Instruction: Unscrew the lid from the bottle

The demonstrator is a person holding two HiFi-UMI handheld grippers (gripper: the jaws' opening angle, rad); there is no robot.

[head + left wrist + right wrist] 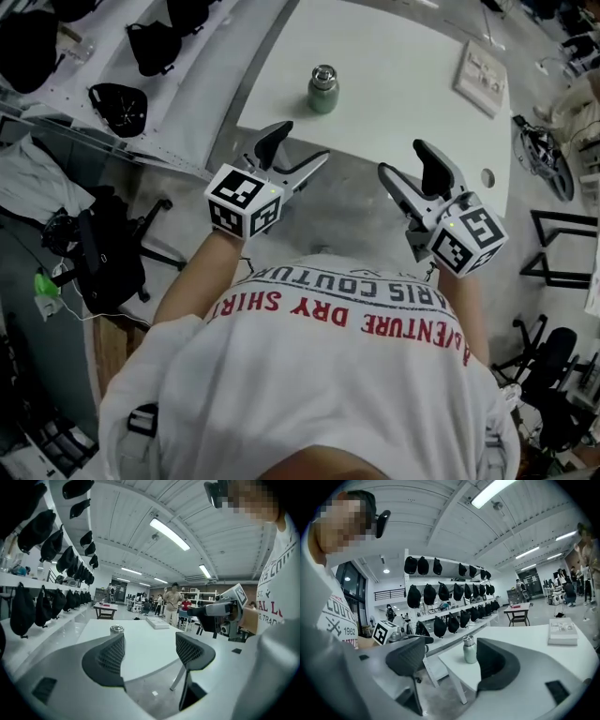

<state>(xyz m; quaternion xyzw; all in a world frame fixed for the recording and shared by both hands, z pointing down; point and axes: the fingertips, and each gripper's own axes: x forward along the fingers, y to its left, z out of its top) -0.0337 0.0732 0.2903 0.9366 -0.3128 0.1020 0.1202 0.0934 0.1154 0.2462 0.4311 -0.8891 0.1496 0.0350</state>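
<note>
Seen from above, a person holds the left forearm (pixel 190 279) and right forearm (pixel 470 298) forward from the chest. The left gripper (pixel 300 148) and right gripper (pixel 401 159) sit side by side, well apart, angled slightly inward, each with its jaws spread wide.

White lettered T-shirt (pixel 281 394); grey left claw (pixel 302 145), right claw (pixel 403 159)

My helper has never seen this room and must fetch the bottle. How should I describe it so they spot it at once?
Start at the big white table. Near its left edge stands a small bottle, upright and alone. It is pale green with a shiny metal lid, unlike the flat white box at the table's far right.
</note>
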